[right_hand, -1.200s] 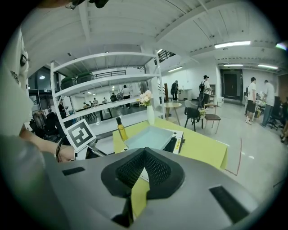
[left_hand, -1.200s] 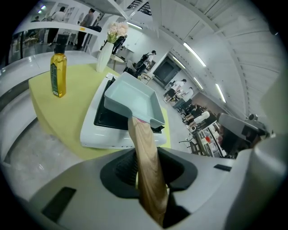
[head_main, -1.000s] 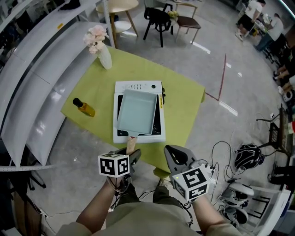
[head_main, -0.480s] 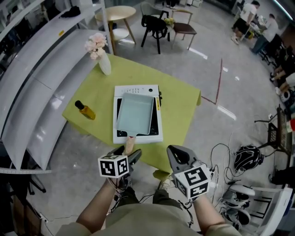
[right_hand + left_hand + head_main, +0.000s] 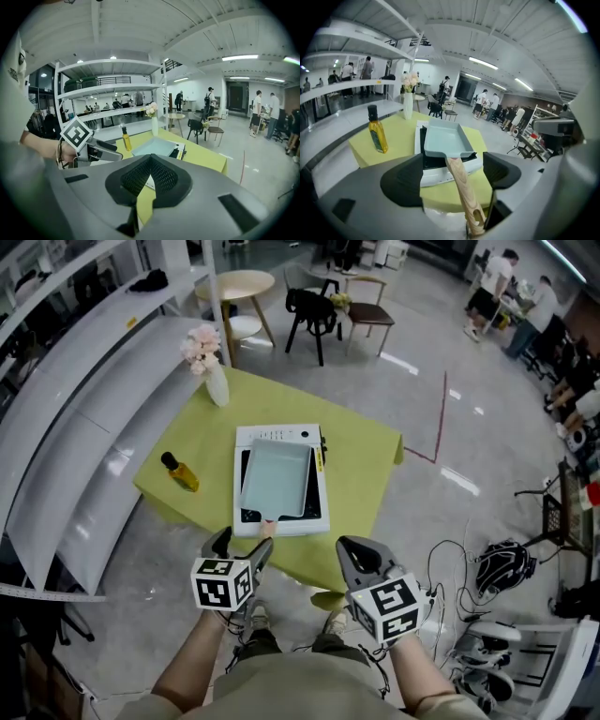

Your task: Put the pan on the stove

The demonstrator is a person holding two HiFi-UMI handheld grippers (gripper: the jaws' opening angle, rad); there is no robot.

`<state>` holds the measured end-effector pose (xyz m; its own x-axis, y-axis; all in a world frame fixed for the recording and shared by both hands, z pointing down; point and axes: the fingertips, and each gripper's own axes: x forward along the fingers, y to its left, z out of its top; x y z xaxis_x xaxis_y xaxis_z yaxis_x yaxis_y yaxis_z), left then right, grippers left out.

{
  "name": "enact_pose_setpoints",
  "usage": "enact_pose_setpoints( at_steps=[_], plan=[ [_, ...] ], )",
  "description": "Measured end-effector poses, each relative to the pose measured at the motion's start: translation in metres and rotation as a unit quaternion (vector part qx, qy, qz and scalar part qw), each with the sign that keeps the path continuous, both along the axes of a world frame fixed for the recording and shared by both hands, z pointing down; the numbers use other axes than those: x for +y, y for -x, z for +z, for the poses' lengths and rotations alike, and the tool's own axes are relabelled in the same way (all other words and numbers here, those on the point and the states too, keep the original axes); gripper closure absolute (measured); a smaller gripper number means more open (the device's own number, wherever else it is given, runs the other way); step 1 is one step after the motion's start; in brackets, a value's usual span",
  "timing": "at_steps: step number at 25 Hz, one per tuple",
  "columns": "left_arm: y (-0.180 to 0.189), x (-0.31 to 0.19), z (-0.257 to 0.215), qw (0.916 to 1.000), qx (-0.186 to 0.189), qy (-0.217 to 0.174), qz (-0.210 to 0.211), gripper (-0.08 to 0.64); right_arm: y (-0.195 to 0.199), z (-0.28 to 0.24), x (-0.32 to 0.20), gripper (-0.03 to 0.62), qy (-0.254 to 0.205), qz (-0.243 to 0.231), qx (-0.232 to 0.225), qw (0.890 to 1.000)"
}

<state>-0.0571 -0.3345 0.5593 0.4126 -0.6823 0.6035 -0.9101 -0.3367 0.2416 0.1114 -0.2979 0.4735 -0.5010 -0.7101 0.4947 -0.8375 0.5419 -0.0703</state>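
While the pan point(image 5: 277, 479) sits on the stove point(image 5: 279, 435) on the green table point(image 5: 366, 465), the jaws of the left gripper point(image 5: 242, 545) are opening around its wooden handle point(image 5: 461, 187), seemingly clear of it; the right gripper point(image 5: 362, 559) is closed, empty.

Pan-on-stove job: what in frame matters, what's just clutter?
Job: pan, sitting on the stove; left gripper, jaws opening around the wooden handle.
Clutter: oil bottle; vase of flowers; right gripper, shut, empty.
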Motion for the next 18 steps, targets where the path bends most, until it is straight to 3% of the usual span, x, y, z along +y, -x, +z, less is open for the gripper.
enact_pose_setpoints(
  at_steps=[3,7,10,13,18],
  plan=[
    [0.008,0.001,-0.031,0.9987,-0.021,-0.046,0.007,0.16,0.003,-0.012,0.001,0.586,-0.014,0.002,-0.003,1.0],
    [0.016,0.008,-0.074,0.9957,-0.013,-0.09,0.016,0.204,0.006,-0.031,0.002,0.586,-0.036,0.005,-0.01,0.999],
    [0.028,0.012,-0.116,0.9864,-0.036,-0.16,0.001,0.333,0.008,-0.046,0.004,0.586,-0.05,0.006,-0.015,0.999],
    [0.032,0.019,-0.153,0.9755,-0.054,-0.213,0.003,0.348,0.006,-0.061,0.008,0.586,-0.065,0.011,-0.023,0.998],
    [0.03,0.036,-0.198,0.9642,-0.041,-0.262,0.013,0.392,0.002,-0.089,0.019,0.586,-0.093,0.02,-0.037,0.995]
  ],
)
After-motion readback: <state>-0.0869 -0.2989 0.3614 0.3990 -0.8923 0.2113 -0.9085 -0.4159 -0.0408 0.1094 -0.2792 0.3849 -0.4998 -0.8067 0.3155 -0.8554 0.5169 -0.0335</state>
